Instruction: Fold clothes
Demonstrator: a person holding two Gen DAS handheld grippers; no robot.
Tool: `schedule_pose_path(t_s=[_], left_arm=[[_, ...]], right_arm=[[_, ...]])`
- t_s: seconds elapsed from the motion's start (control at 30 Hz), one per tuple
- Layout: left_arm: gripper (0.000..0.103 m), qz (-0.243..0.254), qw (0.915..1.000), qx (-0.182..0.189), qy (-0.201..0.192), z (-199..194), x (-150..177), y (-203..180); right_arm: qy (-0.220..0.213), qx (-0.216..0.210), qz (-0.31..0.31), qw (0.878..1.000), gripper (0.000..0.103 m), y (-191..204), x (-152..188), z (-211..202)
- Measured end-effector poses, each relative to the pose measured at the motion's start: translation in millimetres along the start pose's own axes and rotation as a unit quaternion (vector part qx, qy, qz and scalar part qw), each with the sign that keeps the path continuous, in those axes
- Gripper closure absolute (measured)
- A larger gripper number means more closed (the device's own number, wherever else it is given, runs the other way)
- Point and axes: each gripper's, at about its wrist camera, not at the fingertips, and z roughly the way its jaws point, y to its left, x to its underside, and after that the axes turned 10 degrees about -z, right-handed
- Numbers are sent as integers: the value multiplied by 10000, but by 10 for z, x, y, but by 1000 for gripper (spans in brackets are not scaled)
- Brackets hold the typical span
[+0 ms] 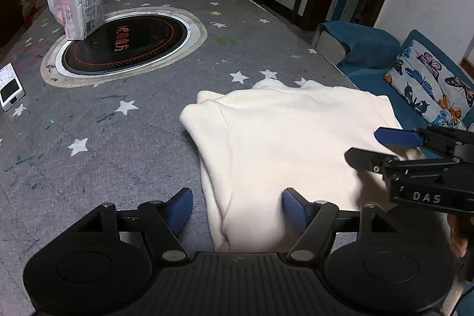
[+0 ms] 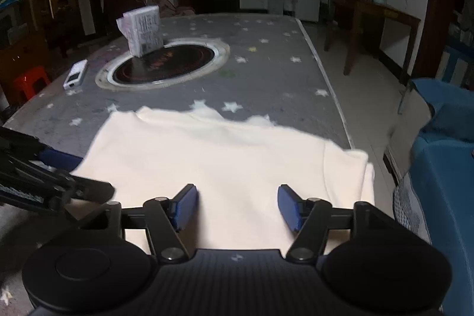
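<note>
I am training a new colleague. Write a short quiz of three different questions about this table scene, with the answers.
1. True or false: the left gripper is shut on the cream garment.
2. What stands on the rim of the round cooktop? A) a paper pack B) a kettle C) a shoe
3. Fill in: the grey table cover is printed with white ____.

Key: 1 false, both the left and the right gripper are open over the garment. 2 A, the paper pack. 3 stars.
</note>
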Motion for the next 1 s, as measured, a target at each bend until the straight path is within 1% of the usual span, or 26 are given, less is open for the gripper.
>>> schedule_pose_path(t_s=[0.1, 0.17, 0.37, 0.5, 0.57, 0.63, 0.67, 0.83, 0.9, 1.0], left_arm=[[28, 21, 10000, 18, 2, 6, 6, -5], [23, 40, 10000, 10, -2, 11, 12, -14], [19, 43, 10000, 23, -9, 24, 21, -27], [18, 69, 10000, 37, -9, 26, 28, -33], [17, 80, 10000, 48, -8, 28, 30, -36], [16, 92, 9999, 50, -9, 32, 33, -43], [14, 95, 9999, 39, -9, 34, 35, -47], [12, 111, 9999, 19, -13, 43, 38, -48], [12, 100, 9999, 21, -6, 44, 36, -44], [11, 93, 10000, -4, 15, 41, 33, -42]], right_arm=[[7, -40, 47, 10000, 37, -35, -5, -2], [-8, -54, 60, 10000, 37, -62, -38, -16], [-46, 196, 176, 9996, 37, -284, -158, 96], [71, 375, 350, 9987, 37, -458, -156, 273], [71, 398, 369, 9985, 37, -513, -145, 321], [88, 421, 332, 9985, 37, -519, -165, 325], [74, 420, 333, 9985, 37, -514, -182, 312], [-62, 264, 188, 9995, 37, -430, -315, 302], [-10, 210, 166, 9996, 37, -397, -336, 373], [63, 244, 133, 9996, 37, -368, -332, 479]])
